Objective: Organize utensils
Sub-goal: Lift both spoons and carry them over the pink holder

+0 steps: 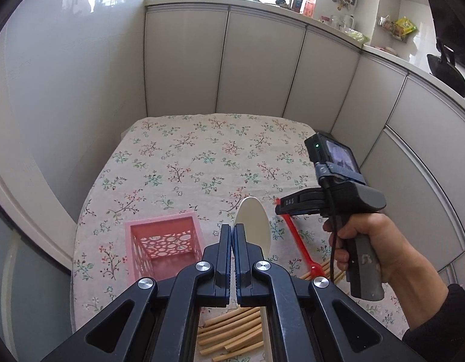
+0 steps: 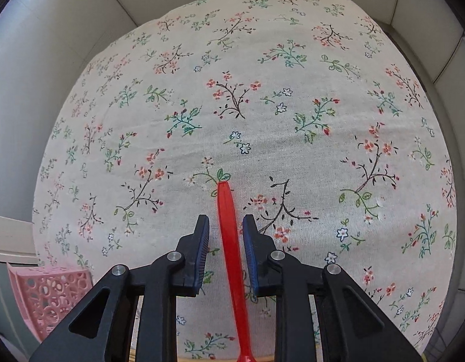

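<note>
From the left wrist camera we see our left gripper (image 1: 232,230) with its jaws pressed together, nothing between them. Just past its tips, a white spoon (image 1: 252,222) lies on the flowered tablecloth (image 1: 184,163), its bowl pointing away from us; part of it is hidden behind the fingers. To the left of the fingers a pink perforated basket (image 1: 164,249) stands upright on the cloth, open at the top, and we see nothing in it. Under the gripper frame, near the table's front edge, lies a loose heap of bamboo sticks (image 1: 232,335). On the right, our right hand (image 1: 363,242) grips the handle of the right gripper (image 1: 282,206), which points down at the handle of a red spoon (image 1: 298,241). That spoon lies slanted on the cloth, its bowl toward us beside more sticks.

From the right wrist camera we look steeply down on the tablecloth (image 2: 262,105). The right gripper (image 2: 226,226) has its jaws narrowed around the red spoon (image 2: 229,241), whose handle runs lengthwise between the two blue pads; a thin gap shows on each side, so the pads do not yet press on it. The handle's end reaches just beyond the fingertips. The pink basket (image 2: 48,295) shows at the lower left corner, well apart from the spoon.
</note>
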Demonstrator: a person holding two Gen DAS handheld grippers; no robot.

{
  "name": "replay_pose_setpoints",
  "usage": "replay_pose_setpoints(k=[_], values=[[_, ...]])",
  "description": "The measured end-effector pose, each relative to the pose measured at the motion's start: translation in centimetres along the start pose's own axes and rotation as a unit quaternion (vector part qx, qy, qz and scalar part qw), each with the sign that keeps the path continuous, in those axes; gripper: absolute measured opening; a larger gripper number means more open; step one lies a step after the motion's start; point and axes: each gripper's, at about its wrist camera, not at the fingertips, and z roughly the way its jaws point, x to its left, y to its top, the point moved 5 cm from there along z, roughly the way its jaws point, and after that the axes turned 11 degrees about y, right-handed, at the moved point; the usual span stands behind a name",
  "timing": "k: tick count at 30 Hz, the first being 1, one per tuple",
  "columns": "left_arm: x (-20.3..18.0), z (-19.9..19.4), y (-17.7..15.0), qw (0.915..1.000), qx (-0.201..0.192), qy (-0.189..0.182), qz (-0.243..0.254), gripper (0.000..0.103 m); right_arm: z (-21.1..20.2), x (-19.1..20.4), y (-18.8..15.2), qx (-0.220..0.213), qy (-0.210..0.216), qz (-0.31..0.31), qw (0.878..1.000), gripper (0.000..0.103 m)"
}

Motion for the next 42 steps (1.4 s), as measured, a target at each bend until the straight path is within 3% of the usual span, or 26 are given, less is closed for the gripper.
replay_pose_setpoints(k=[2, 8, 18, 23, 28, 33, 39, 42], values=[[0.1, 0.1, 0.1, 1.0000, -0.001, 0.002, -0.001, 0.001, 0.1, 0.2, 0.0, -0.007, -0.025, -0.015, 1.000, 0.013], [1.1, -0.1, 0.5, 0.9997, -0.006, 0.007, -0.022, 0.001, -1.8, 0.1, -0.9, -0.031, -0.034, -0.008, 0.999, 0.012], [3.5, -3.5, 2.0, 0.9942, -0.082, 0.032, -0.062, 0.001, -10.3, 3.6, -3.8, -0.124, 0.013, -0.019, 0.992, 0.012], [6.2, -5.2, 3.0, 0.9842, -0.135, 0.065, -0.093, 0.001, -14.3, 6.2, -5.6, -0.182, 0.043, -0.034, 0.982, 0.012], [8.4, -4.1, 3.2, 0.9721, -0.173, 0.114, -0.111, 0.002, -17.4, 7.7, -7.3, -0.220, 0.064, -0.055, 0.972, 0.012], [8.8, -2.4, 3.8, 0.9610, -0.207, 0.141, -0.118, 0.002, -18.6, 8.4, -7.8, -0.237, 0.071, -0.067, 0.966, 0.012], [7.8, -0.6, 3.4, 0.9477, -0.252, 0.174, -0.089, 0.002, -19.0, 8.5, -7.7, -0.249, 0.076, -0.074, 0.963, 0.012], [7.5, 0.8, 2.8, 0.9471, -0.254, 0.180, -0.079, 0.002, -18.9, 8.5, -7.7, -0.249, 0.076, -0.076, 0.962, 0.012]])
